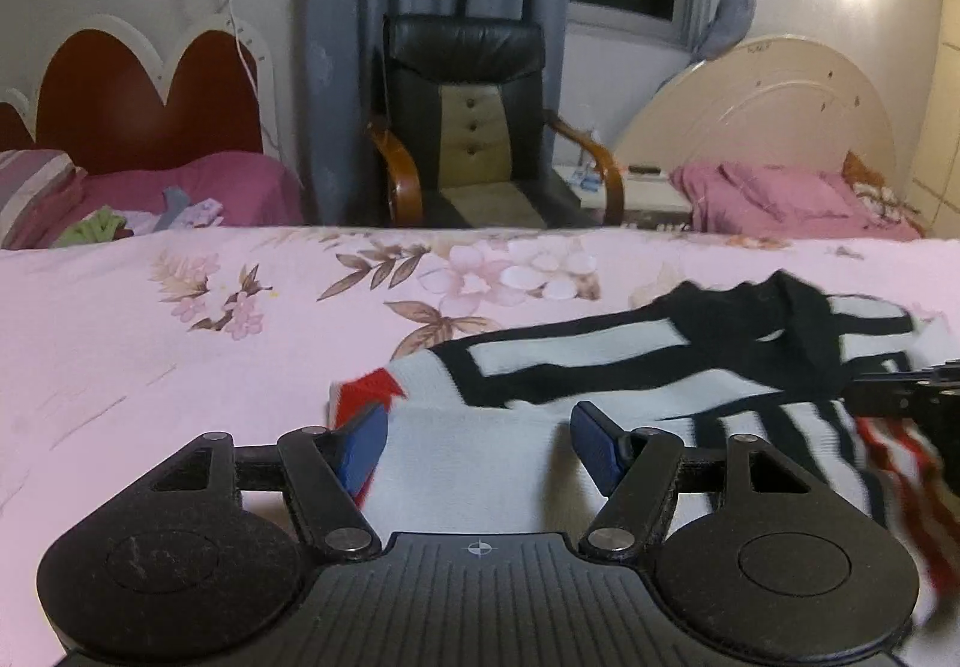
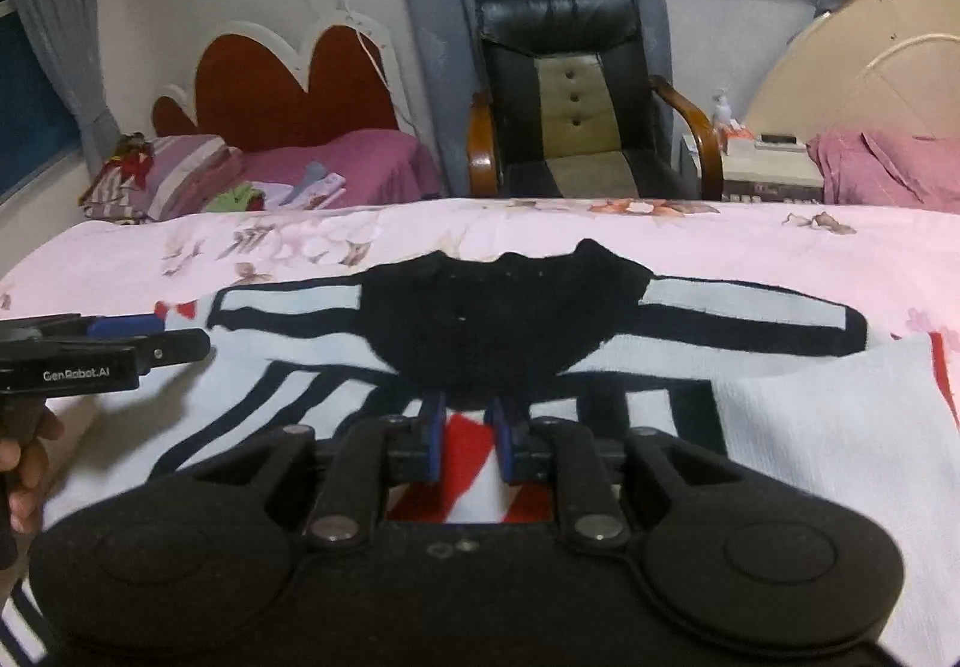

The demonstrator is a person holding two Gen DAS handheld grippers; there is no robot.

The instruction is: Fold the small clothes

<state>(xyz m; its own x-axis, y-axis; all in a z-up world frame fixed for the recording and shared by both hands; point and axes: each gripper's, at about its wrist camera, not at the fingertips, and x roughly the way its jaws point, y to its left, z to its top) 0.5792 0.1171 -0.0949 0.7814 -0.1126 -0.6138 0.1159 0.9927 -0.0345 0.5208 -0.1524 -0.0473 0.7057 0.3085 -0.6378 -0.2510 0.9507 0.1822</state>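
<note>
Two tongs are in my views. My right tongs [image 2: 467, 442] are clenched on the sweater [image 2: 810, 427]: the blue pads [image 2: 433, 442] stand close together with a red-and-white striped fold of the knit pinched between them, and that fold runs back under the tongs' body. Just past the tips lies the sweater's big black patch, with white bars outlined in black spreading left and right from it.

My left tongs [image 1: 480, 445] are released, the pads [image 1: 591, 442] wide apart. White knit of the sweater lies in the gap between them and beneath them; I see neither pad pressing on it. The left pad sits at the sweater's left edge, by a red patch. From there the garment stretches away to the right, black and white bands first, then red stripes at the far right, where the right tongs reach in from the frame edge.

In the right view the left tongs come in from the left, over the sweater's left part, with a hand [image 2: 24, 463] below them.

The sweater lies spread on a bed [image 1: 150, 367] with a pink flowered sheet. Behind the bed stands a black chair [image 1: 474, 127] against grey curtains [image 1: 336, 37], with pink bedding on either side.
</note>
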